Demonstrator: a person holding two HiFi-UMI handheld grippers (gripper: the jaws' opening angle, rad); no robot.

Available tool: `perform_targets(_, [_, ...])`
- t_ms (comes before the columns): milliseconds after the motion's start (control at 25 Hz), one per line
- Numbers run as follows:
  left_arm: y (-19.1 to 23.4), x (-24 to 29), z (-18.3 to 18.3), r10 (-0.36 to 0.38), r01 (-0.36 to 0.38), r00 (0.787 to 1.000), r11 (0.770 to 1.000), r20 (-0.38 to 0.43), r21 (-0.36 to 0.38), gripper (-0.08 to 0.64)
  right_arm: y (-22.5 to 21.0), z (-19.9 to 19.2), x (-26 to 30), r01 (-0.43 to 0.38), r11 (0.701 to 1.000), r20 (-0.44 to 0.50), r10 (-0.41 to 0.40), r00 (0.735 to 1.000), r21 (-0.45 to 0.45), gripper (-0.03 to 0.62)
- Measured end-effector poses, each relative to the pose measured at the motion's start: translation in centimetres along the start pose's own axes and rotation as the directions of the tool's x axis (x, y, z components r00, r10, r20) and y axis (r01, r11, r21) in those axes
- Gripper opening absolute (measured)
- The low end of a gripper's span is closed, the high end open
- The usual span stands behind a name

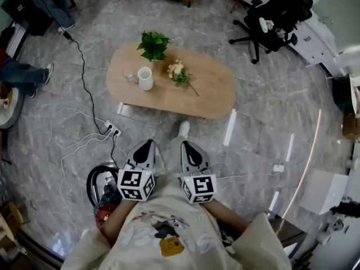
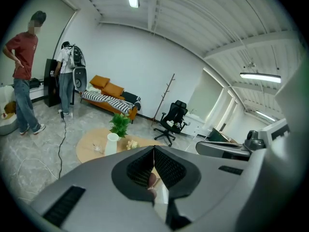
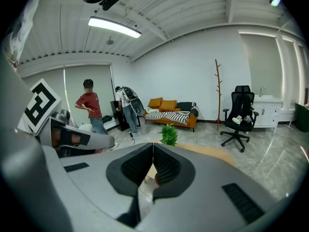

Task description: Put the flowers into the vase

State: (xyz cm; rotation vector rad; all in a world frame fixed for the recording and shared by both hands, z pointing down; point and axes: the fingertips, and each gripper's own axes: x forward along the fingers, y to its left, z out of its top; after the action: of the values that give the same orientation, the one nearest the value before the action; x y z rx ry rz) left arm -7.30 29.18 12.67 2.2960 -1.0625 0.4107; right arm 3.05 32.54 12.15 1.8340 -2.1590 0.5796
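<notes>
Flowers (image 1: 179,73) lie on the table (image 1: 216,97) beside the vase (image 1: 145,78). The left gripper (image 1: 146,145) and right gripper (image 1: 189,147) are clenched and empty (well short of it). Pinching blooms rather than stems could crush them.

The right gripper (image 3: 153,146) has its jaws pressed together, empty, and beyond them a green plant (image 3: 169,133) stands near the tabletop's (image 3: 212,155) far edge.

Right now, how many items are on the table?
4: potted plant at the far edge, white vase, small clear item left of the vase, flowers lying right of it. None looks hidden.
</notes>
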Motion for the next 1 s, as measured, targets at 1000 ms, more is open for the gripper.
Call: perform_targets(1000, [-3.4, 21.8, 4.5, 0.172, -0.175, 0.973, 0.984, -0.157, -0.009, 0.008, -19.9, 1.9, 14.2, -0.195, 0.981, -0.131, 0.193, 0.972, -0.001, 0.006])
